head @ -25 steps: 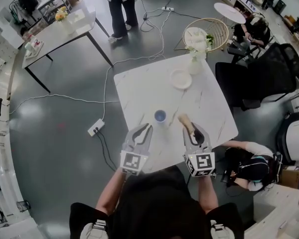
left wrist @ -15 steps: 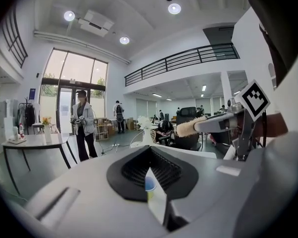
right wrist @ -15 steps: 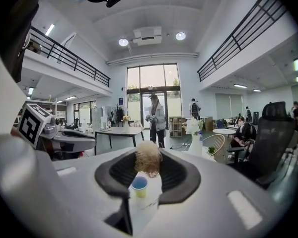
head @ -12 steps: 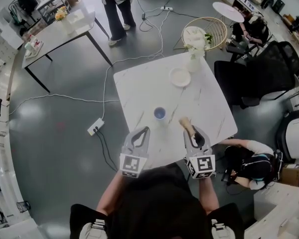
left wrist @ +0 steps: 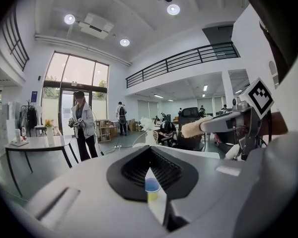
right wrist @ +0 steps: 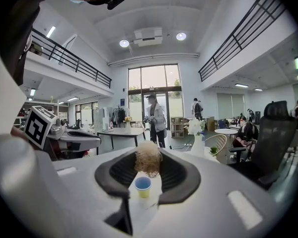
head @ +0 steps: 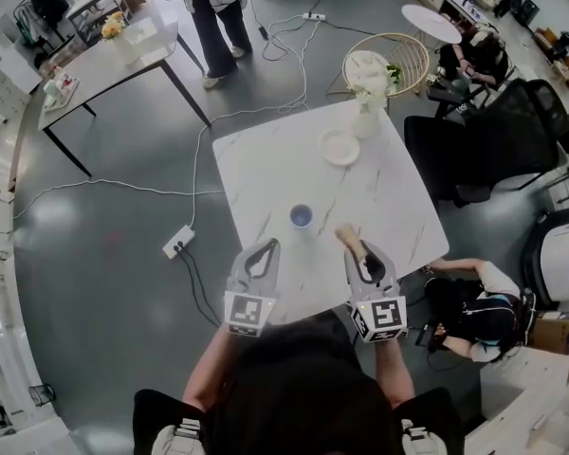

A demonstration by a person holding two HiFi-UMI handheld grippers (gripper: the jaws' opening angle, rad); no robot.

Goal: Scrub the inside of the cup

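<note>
Much of the brush (head: 344, 234) hides inside the right hand-held gripper (head: 360, 251)

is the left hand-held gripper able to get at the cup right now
Probably yes: bare table lies between the left hand-held gripper and the cup, but its jaws are shut.

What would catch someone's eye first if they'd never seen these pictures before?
A small cup with a blue inside stands in the middle of the white table. Just short of it, the right gripper holds a fuzzy-headed brush, while the left gripper is shut and empty. A plate and a vase of white flowers sit near the far edge.
</note>
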